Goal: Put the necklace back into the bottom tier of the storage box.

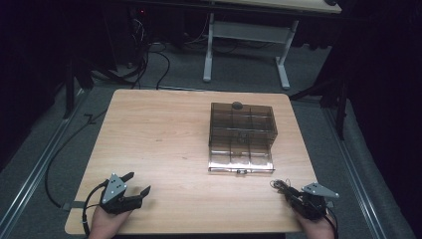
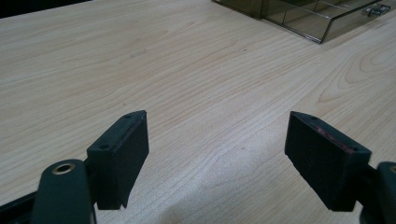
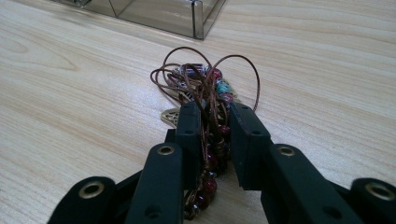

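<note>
Presently, a tangled bundle of brown cord and red and teal beads (image 3: 205,88) is gripped between the fingers of the right gripper (image 3: 214,126) at the near right corner of the pale wooden bench (image 1: 164,129), while the left gripper (image 2: 219,158), fingers spread wide and empty, is held low over the near left corner.

The right hand-held gripper (image 3: 215,135) has its two black jaws drawn close around a bundle of beaded cord (image 3: 208,93), the pads pressing on its sides. Thin brown loops arch above the jaws, with red and teal beads among them and a flat gold charm (image 3: 170,116) lying on the wooden worktop (image 3: 70,107). A clear compartment box (image 3: 187,16) stands farther off
</note>
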Demonstrator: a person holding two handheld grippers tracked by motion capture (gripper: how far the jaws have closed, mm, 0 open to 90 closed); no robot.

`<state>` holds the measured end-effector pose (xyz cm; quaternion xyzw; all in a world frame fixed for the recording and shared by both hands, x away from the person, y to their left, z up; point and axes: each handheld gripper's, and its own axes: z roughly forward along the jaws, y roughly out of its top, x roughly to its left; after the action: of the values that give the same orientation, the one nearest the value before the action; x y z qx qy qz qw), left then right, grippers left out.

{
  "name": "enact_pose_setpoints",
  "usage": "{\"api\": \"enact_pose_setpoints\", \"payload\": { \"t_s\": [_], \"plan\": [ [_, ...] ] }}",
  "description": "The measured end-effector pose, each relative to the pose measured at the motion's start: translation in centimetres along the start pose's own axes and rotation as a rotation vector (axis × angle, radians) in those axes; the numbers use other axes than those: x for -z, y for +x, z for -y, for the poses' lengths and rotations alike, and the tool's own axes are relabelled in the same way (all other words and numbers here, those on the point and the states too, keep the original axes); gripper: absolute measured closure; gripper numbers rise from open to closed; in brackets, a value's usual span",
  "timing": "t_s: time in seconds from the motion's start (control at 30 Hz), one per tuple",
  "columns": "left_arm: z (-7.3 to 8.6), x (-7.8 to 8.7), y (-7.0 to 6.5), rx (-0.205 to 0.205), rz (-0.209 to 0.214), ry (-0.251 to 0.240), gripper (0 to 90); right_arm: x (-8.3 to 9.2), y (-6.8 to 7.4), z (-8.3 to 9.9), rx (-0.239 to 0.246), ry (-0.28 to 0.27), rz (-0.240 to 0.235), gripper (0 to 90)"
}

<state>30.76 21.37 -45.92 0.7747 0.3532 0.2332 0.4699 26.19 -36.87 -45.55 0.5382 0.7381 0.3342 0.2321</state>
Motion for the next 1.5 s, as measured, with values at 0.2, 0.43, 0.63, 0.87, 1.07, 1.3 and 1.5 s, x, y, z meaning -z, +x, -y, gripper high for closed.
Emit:
{"api": "enact_pose_setpoints", "payload": {
  "t_s": [0.2,0.43,0.63,0.87,1.07,1.3,1.5],
  "plan": [
    [0.0,0.0,-0.1,-0.002,-0.004,-0.008,22.1,0.0,-0.1,0.1,-0.003,-0.006,-0.013,75.4],
    [0.0,0.1,0.0,0.001,0.000,-0.008,22.1,0.2,0.0,0.1,-0.006,-0.028,-0.016,75.5],
    [0.0,0.1,0.0,-0.001,0.001,-0.011,22.0,0.3,0.0,0.0,-0.012,-0.039,-0.023,75.6],
    [0.1,0.1,-0.1,-0.004,0.000,-0.014,21.9,1.2,0.1,-0.6,-0.004,-0.098,-0.014,75.6],
    [0.1,0.1,-0.1,-0.006,-0.001,-0.015,21.9,2.0,0.3,-1.1,-0.004,-0.149,-0.011,75.6],
    [0.1,0.1,0.0,-0.003,-0.001,-0.015,21.8,2.6,0.9,-1.7,0.019,-0.179,-0.021,75.6],
    [0.1,0.1,0.0,-0.003,-0.001,-0.016,21.7,2.9,1.9,-2.4,0.043,-0.203,-0.037,75.6]
  ]
}}
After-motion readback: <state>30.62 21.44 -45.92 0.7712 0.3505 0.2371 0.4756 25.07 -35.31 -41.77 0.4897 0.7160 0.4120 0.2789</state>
